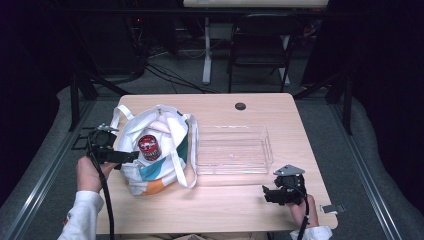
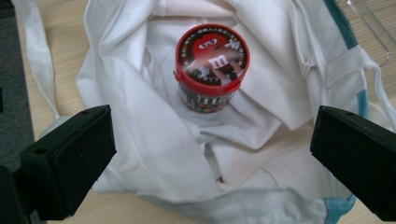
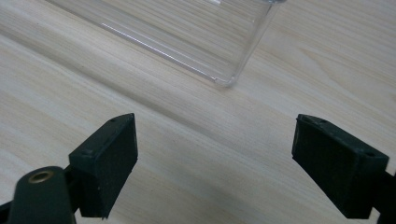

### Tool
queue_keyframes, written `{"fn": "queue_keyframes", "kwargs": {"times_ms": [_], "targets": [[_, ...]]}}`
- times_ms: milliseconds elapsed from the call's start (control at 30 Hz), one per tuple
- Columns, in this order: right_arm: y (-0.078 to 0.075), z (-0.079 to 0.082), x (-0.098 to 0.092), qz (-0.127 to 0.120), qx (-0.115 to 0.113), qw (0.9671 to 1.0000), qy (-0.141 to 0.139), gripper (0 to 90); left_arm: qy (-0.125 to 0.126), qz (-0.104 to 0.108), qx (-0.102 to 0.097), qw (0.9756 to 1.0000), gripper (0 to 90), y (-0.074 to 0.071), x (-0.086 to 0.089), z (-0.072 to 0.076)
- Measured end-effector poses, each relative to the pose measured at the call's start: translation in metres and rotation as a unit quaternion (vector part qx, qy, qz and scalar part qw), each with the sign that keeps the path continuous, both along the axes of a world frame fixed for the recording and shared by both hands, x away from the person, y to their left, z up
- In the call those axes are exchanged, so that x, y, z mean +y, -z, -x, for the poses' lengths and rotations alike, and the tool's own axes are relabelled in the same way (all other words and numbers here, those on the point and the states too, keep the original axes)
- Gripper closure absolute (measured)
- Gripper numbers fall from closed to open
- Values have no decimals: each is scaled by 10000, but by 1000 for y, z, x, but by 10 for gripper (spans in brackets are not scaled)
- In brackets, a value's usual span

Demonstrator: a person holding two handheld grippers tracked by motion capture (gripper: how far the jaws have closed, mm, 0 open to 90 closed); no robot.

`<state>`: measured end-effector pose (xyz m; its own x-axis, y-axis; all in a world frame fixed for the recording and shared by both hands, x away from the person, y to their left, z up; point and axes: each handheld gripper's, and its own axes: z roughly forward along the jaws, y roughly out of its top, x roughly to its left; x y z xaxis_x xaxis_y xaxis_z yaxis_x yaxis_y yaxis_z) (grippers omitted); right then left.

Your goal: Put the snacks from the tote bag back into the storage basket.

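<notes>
A white cloth bag (image 1: 160,150) with teal and orange patches lies open on the wooden table (image 1: 225,205). Inside it stands a round candy tub with a red lid (image 1: 148,146) (image 2: 212,63). My left gripper (image 1: 127,156) (image 2: 210,154) is open at the bag's left edge, its jaws spread wide in front of the tub without touching it. A clear plastic tray (image 1: 234,150) (image 3: 187,32) sits empty at the table's middle. My right gripper (image 1: 265,192) (image 3: 215,168) is open near the front right, jaws apart over bare wood just short of the tray's corner.
A round black grommet (image 1: 240,106) is set in the table near its far edge. A dark chair (image 1: 260,45) and a white table leg (image 1: 207,50) stand beyond on grey floor. The bag's white straps (image 1: 192,150) trail toward the tray.
</notes>
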<state>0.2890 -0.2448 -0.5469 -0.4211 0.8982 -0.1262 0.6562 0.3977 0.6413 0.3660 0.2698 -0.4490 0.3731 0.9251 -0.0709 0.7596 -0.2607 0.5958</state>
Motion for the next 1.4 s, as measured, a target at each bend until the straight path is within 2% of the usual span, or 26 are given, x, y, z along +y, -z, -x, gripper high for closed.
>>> {"fn": "queue_keyframes", "kwargs": {"times_ms": [233, 567, 867, 1000, 1133, 1300, 1400], "targets": [[-1, 3, 0, -15, -69, 10000, 14, 138, 93, -4, 11, 10000, 4, -1, -12, -9], [-1, 2, 1, -10, -40, 10000, -23, 138, 187, -72, 115, 9997, 4, 1, -25, -25], [-1, 2, 1, -4, -29, 10000, -24, 138, 176, -211, 352, 9990, 5, 14, -34, -43], [0, 1, 1, -29, -15, 10000, -22, 138, 149, -203, 417, 9988, 5, 19, -36, -54], [0, 2, 1, -36, -20, 10000, -35, 138, 133, -195, 497, 9985, 7, 21, -39, -62], [0, 3, 1, -30, -30, 10000, -29, 138, 135, -314, 530, 9980, 10, 20, -43, -70], [0, 2, 1, -29, -17, 10000, -47, 138, 84, -317, 564, 9979, 13, 22, -45, -75]]}}
